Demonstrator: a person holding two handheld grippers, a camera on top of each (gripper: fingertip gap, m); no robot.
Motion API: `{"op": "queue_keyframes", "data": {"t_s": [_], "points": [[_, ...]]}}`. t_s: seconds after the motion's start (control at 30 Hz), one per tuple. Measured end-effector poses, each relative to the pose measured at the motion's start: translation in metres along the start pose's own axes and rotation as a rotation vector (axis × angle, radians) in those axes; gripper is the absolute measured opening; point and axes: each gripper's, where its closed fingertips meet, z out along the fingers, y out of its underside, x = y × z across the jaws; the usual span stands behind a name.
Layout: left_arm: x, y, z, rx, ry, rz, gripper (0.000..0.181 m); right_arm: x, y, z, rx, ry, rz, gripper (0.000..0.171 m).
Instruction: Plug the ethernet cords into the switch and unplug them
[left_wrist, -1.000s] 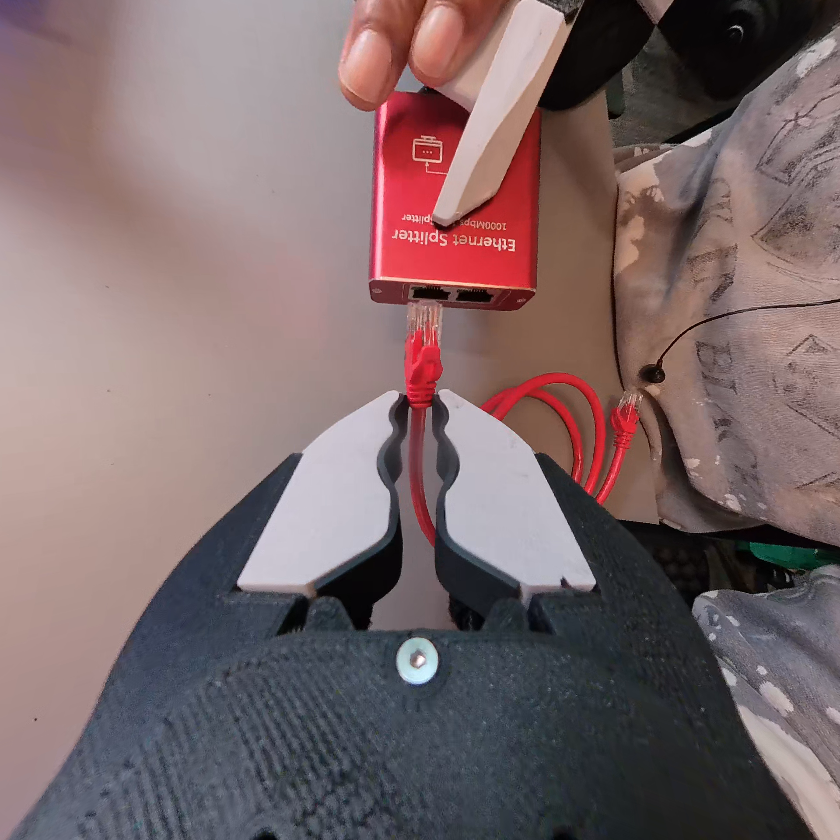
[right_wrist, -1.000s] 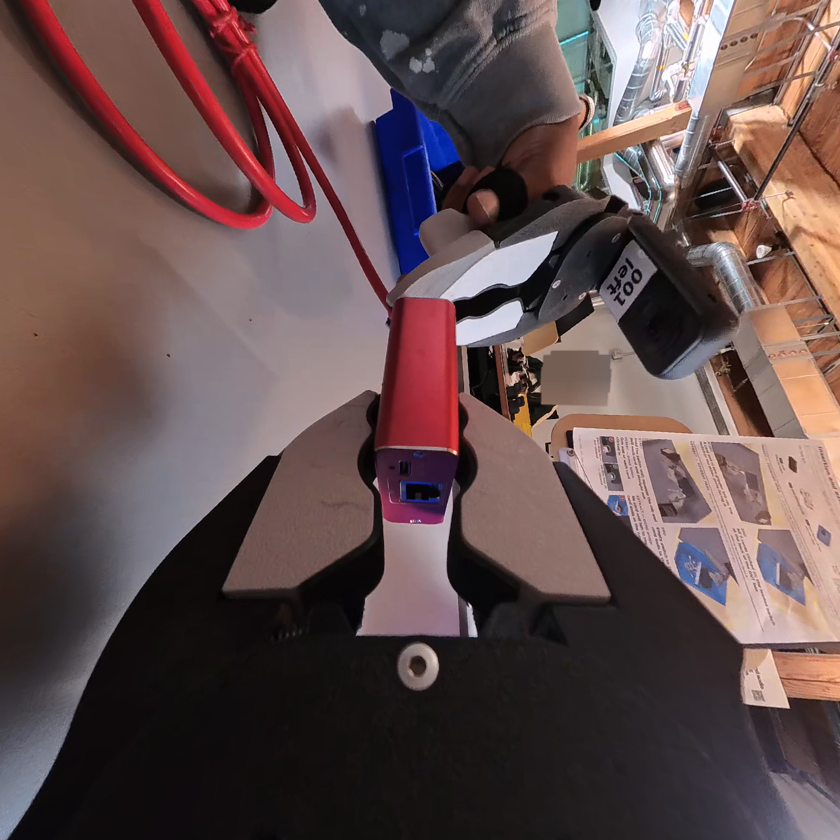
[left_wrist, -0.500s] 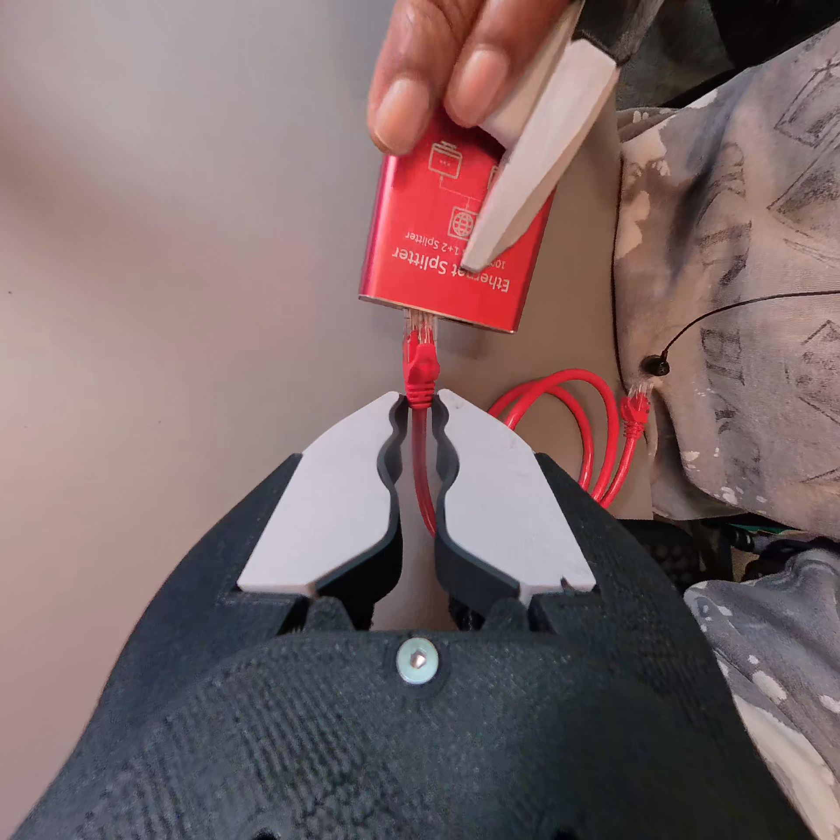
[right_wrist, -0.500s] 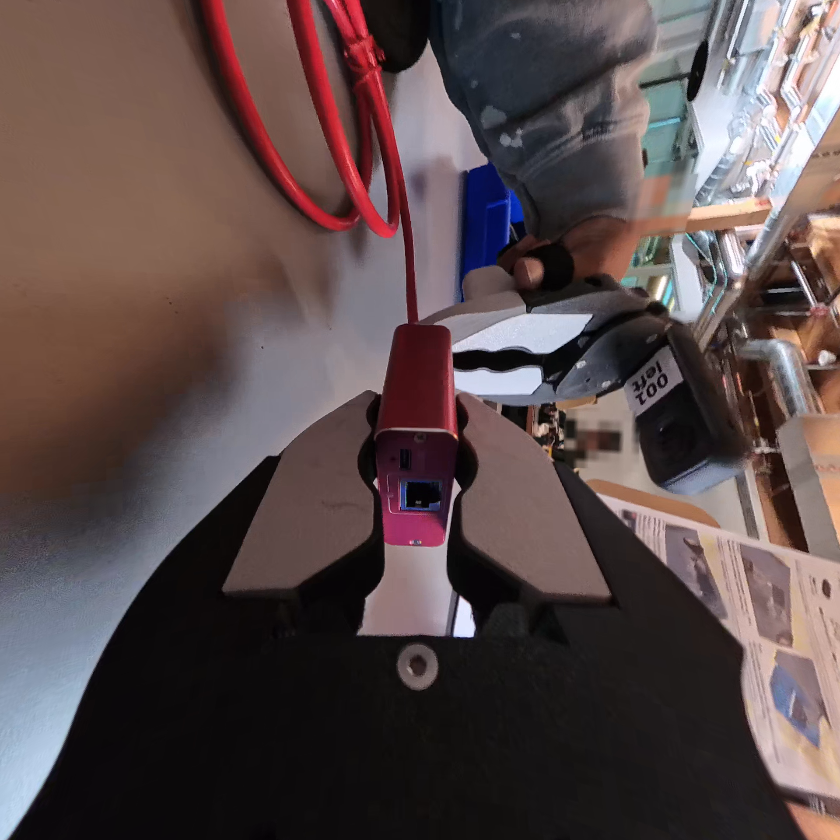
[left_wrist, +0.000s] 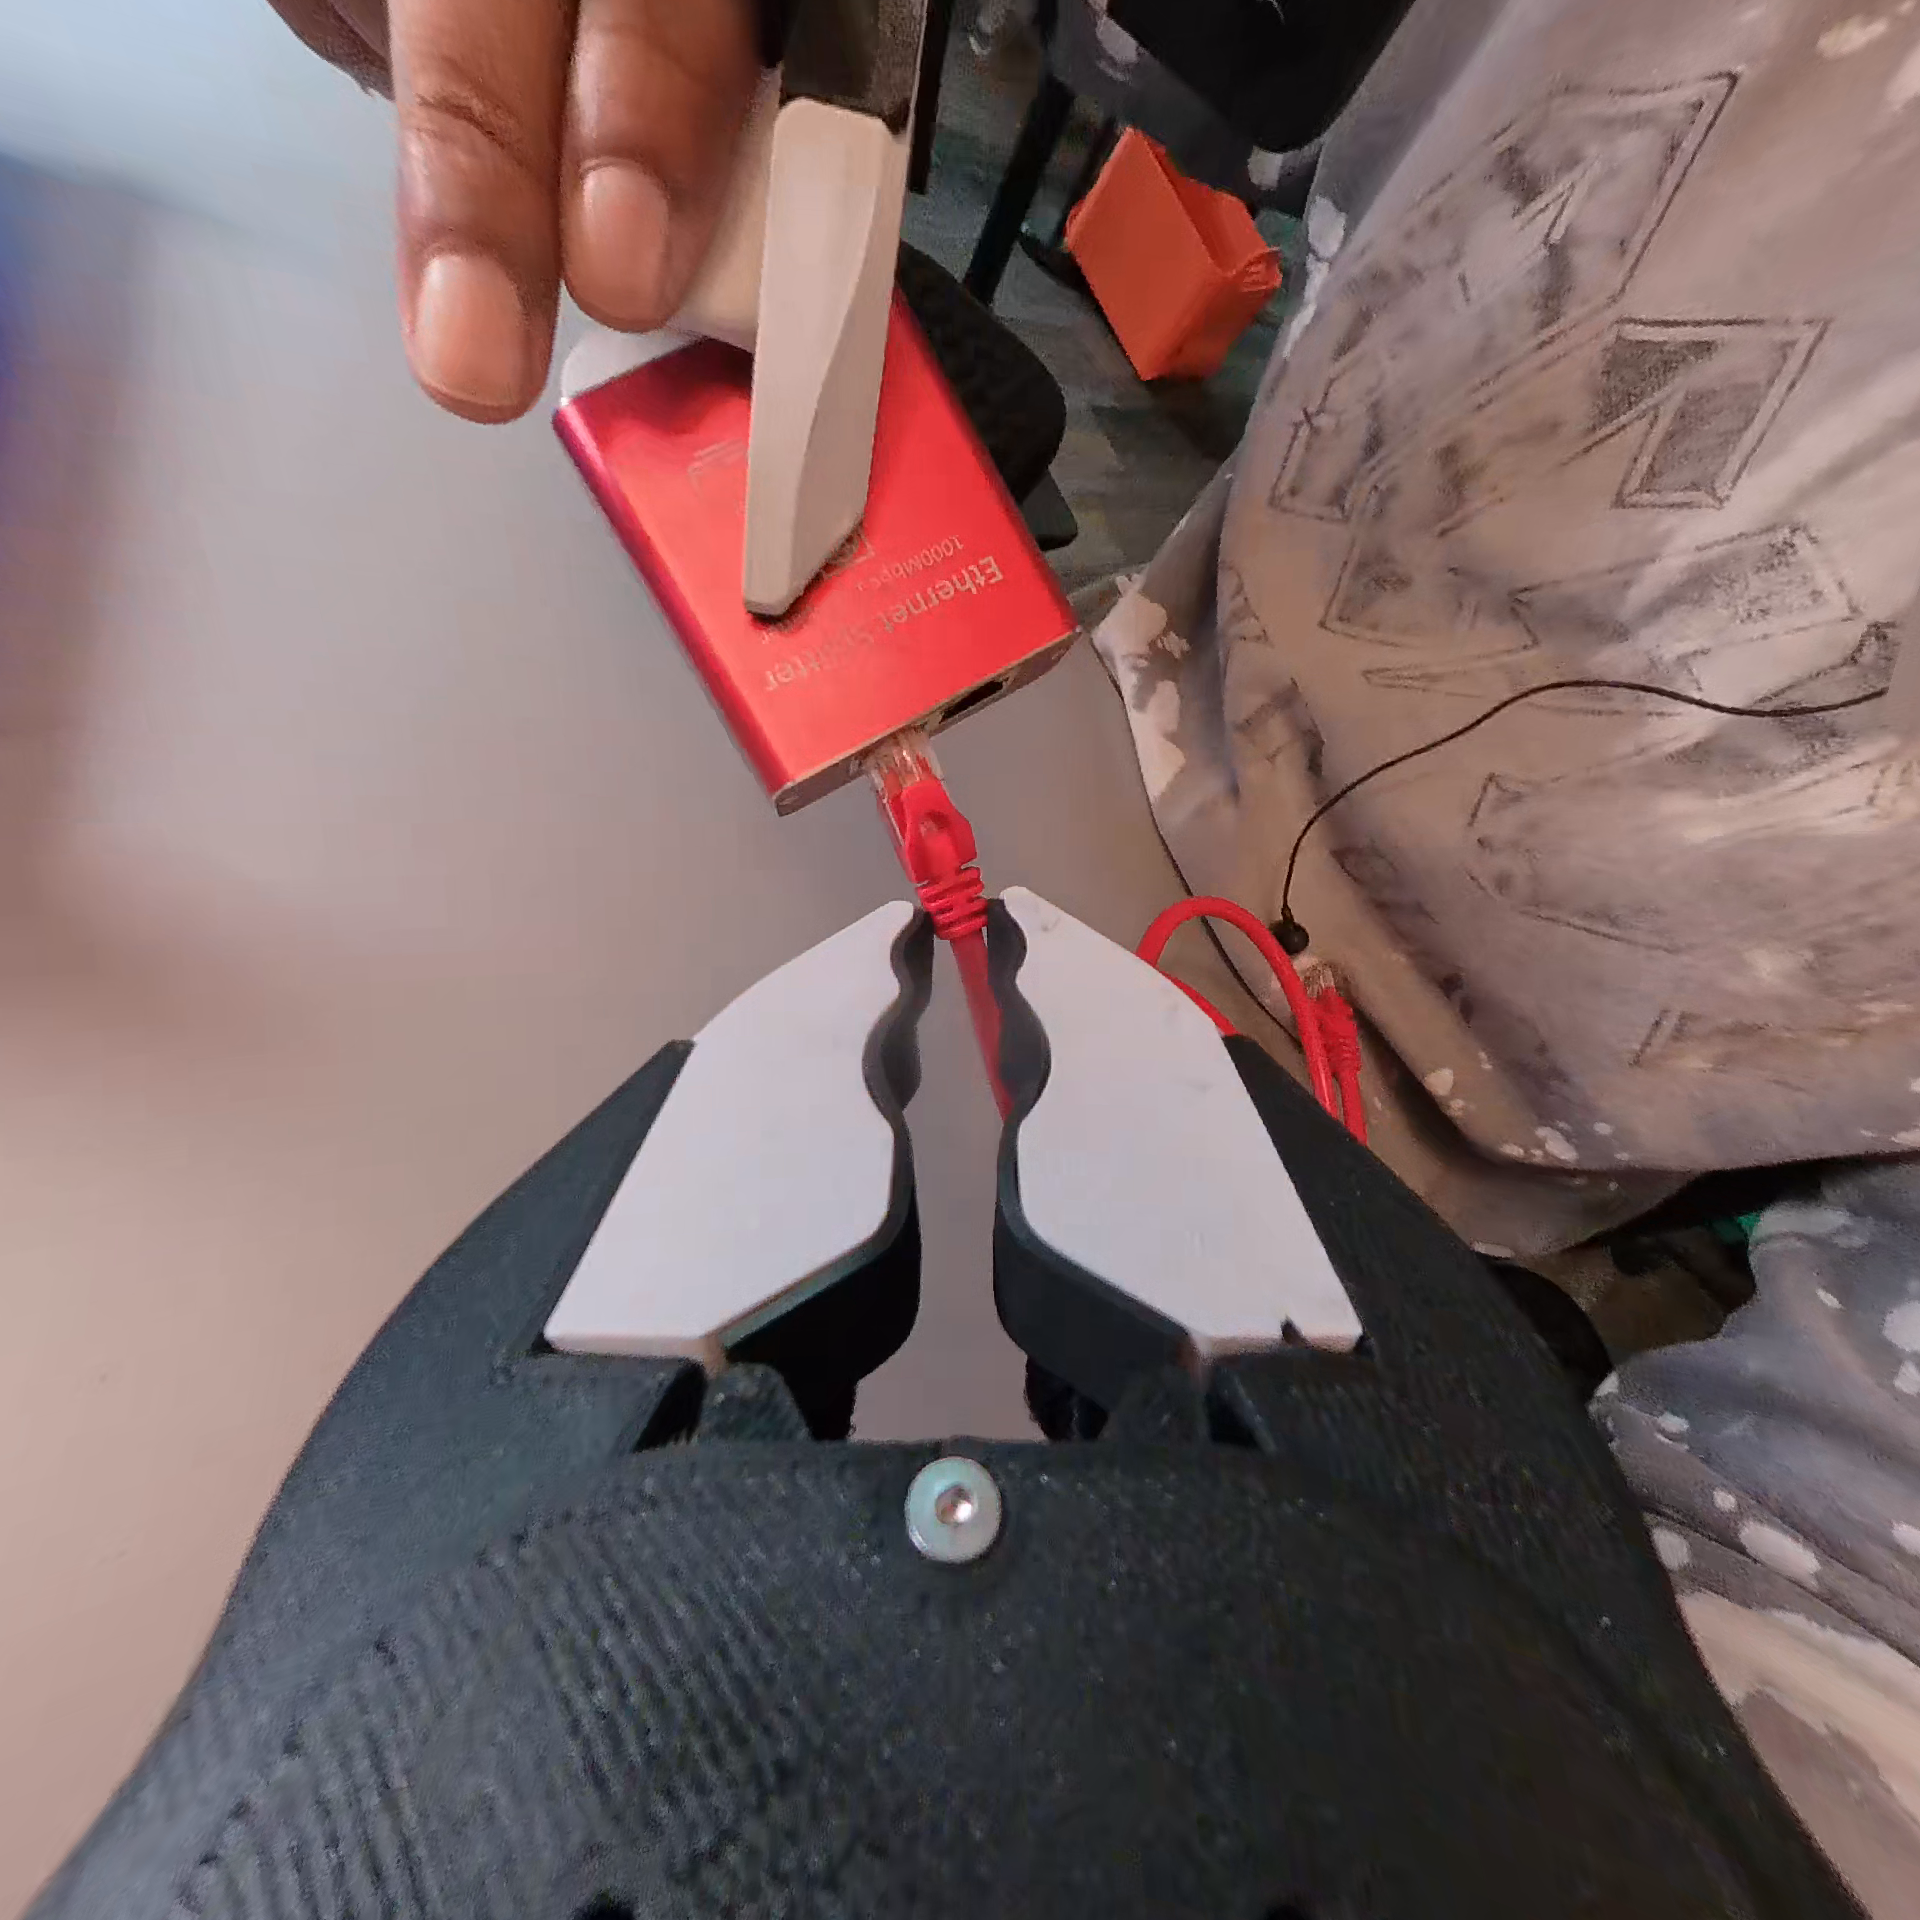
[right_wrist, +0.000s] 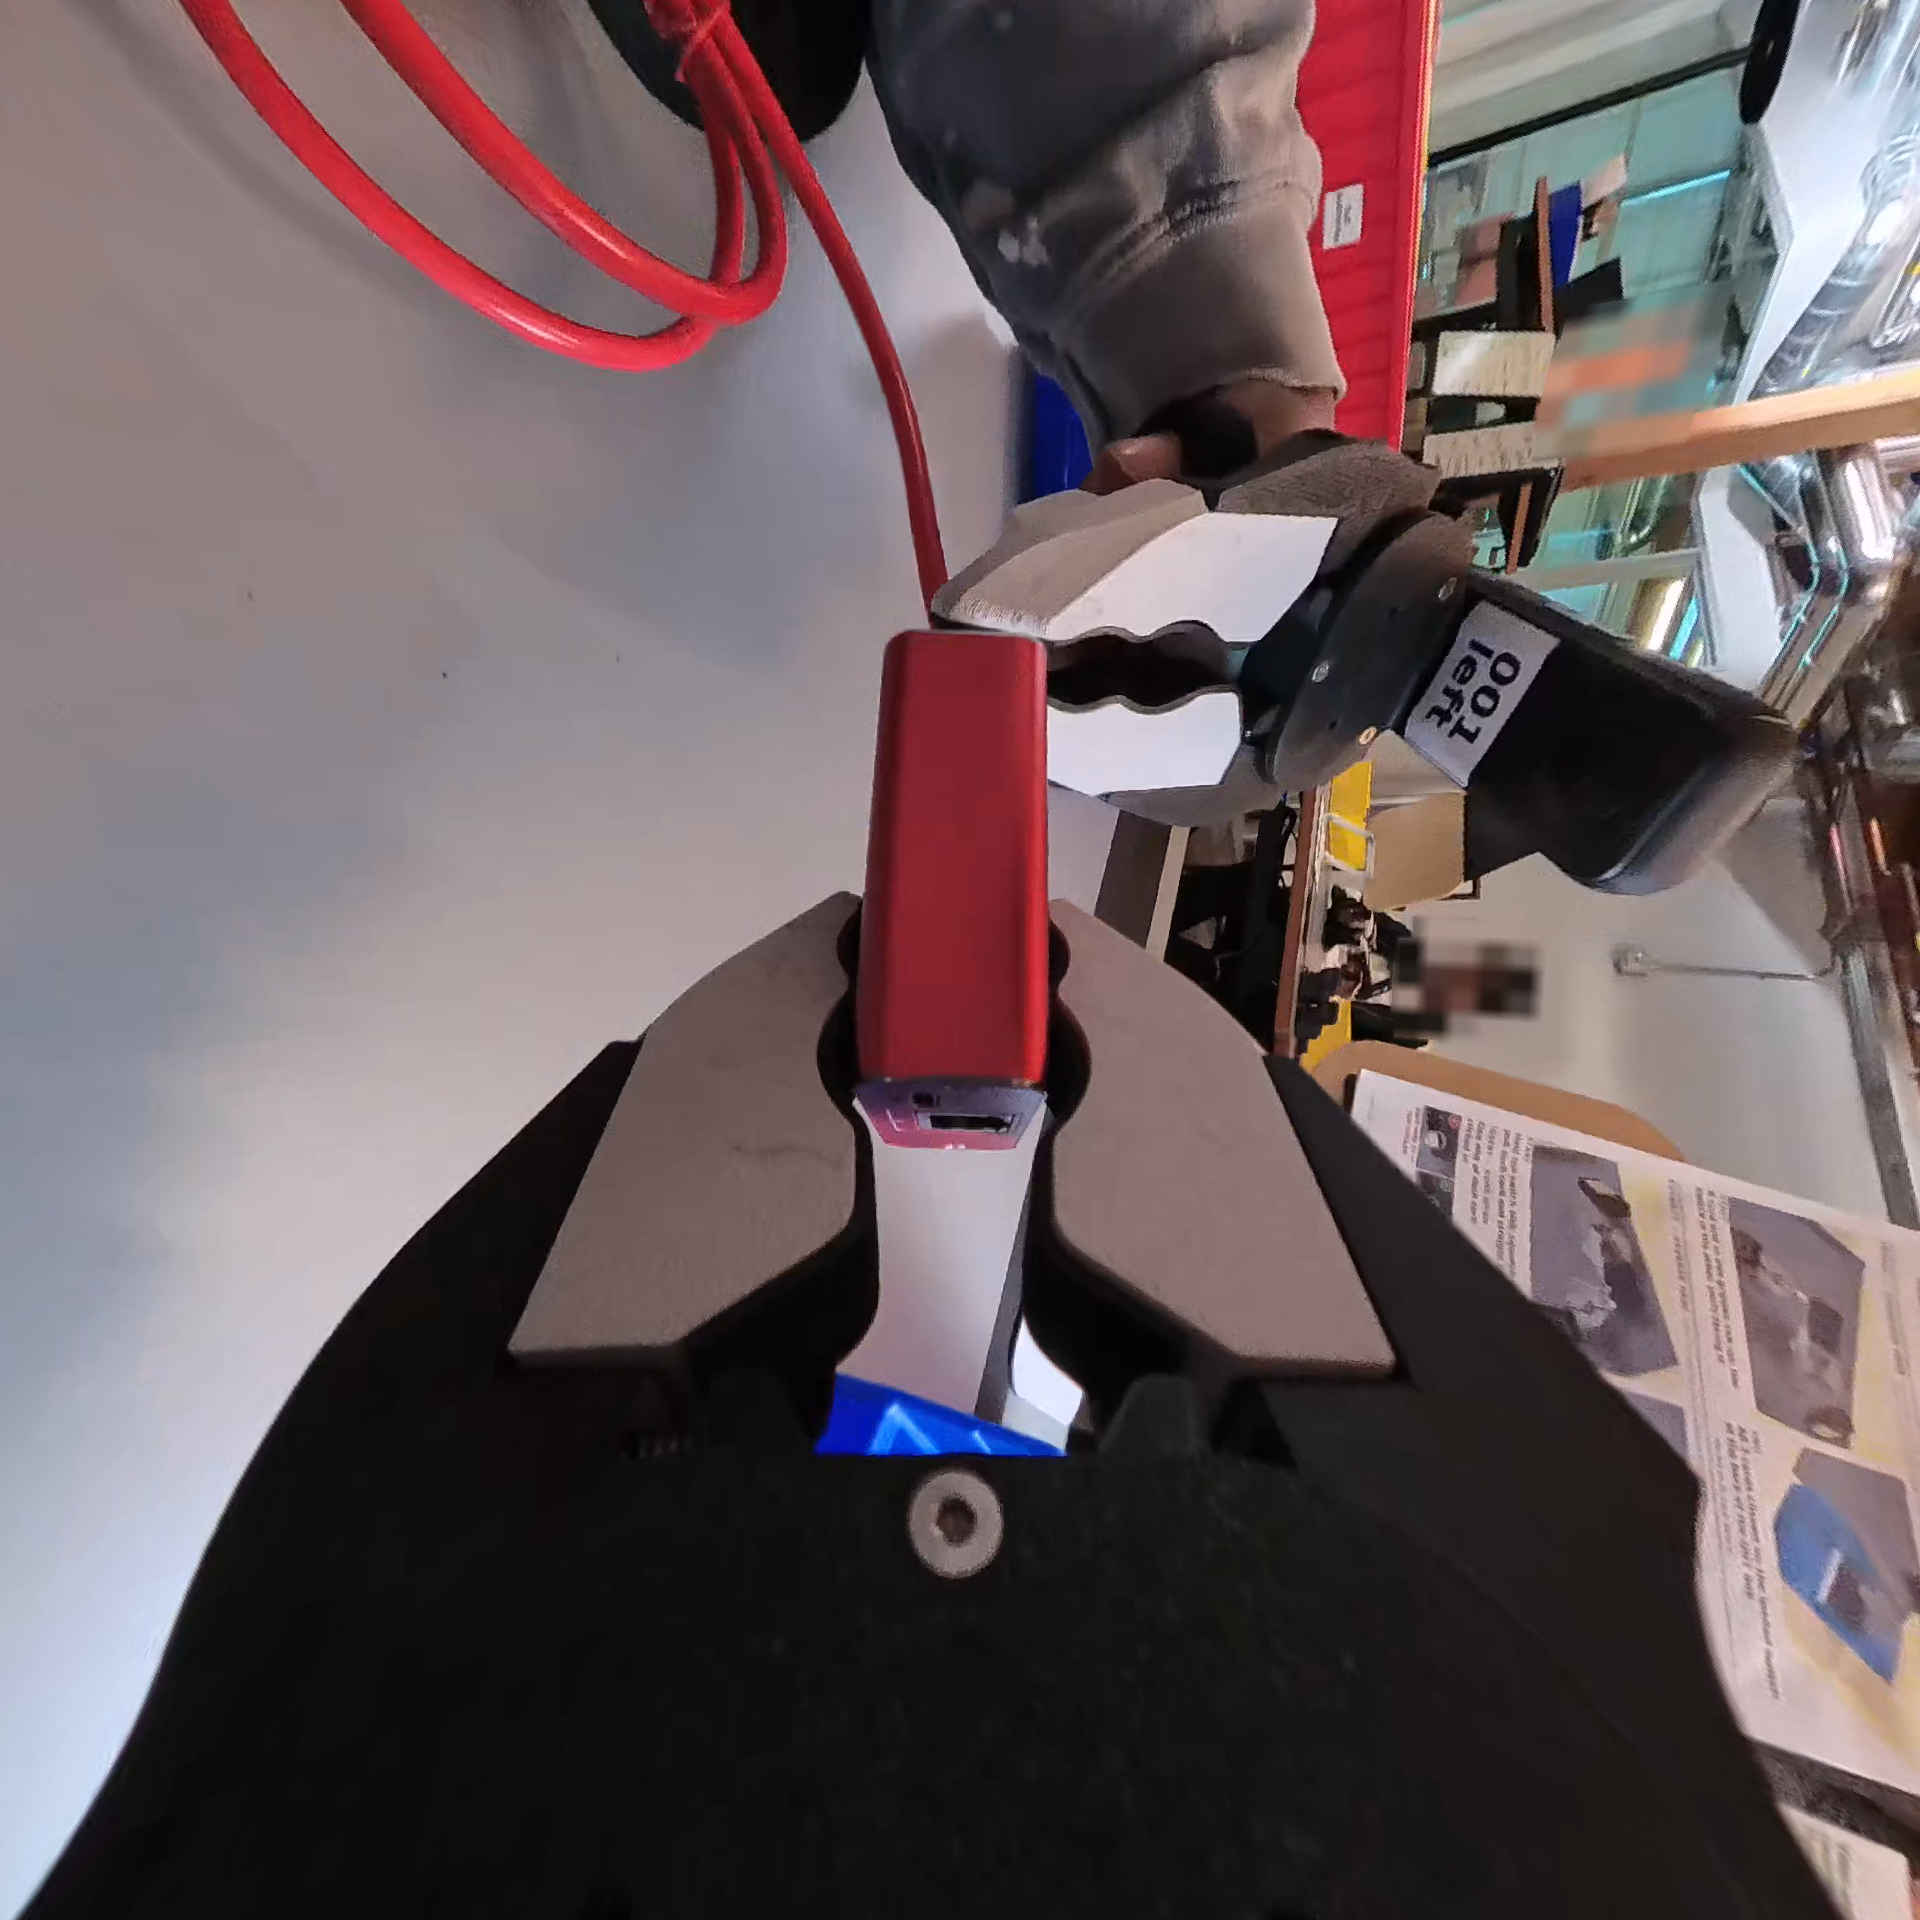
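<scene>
A red metal switch box is held in the air over a pale table. My right gripper is shut on the switch's narrow sides; its white finger lies across the switch's top in the left wrist view. My left gripper is shut on the red ethernet cord just behind its red boot. The cord's clear plug sits in the switch's left port. The right port is empty. The cord's other plug lies loose by the person's clothing.
The red cord's coil lies on the pale table. A person's hand is by the switch, and patterned grey clothing fills the right. A blue bin, printed sheets and an orange box lie beyond.
The plug has gone from just outside the left port to inside it. The switch has tilted and swung, its port end now pointing toward the right. Both grippers stayed shut.
</scene>
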Motion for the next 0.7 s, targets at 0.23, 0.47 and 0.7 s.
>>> {"op": "queue_keyframes", "data": {"t_s": [0.23,0.47,0.7], "points": [[-0.007,-0.001,0.003,0.011,-0.034,0.006,0.010,0.000,-0.006,-0.003,-0.018,-0.024,-0.148,0.029],[-0.005,-0.004,0.006,0.015,-0.048,0.071,0.009,-0.001,-0.010,-0.004,0.018,-0.070,-0.161,0.029],[-0.005,-0.015,0.006,0.057,-0.070,0.115,0.009,0.003,-0.012,-0.011,0.034,-0.093,-0.108,0.029]]}}
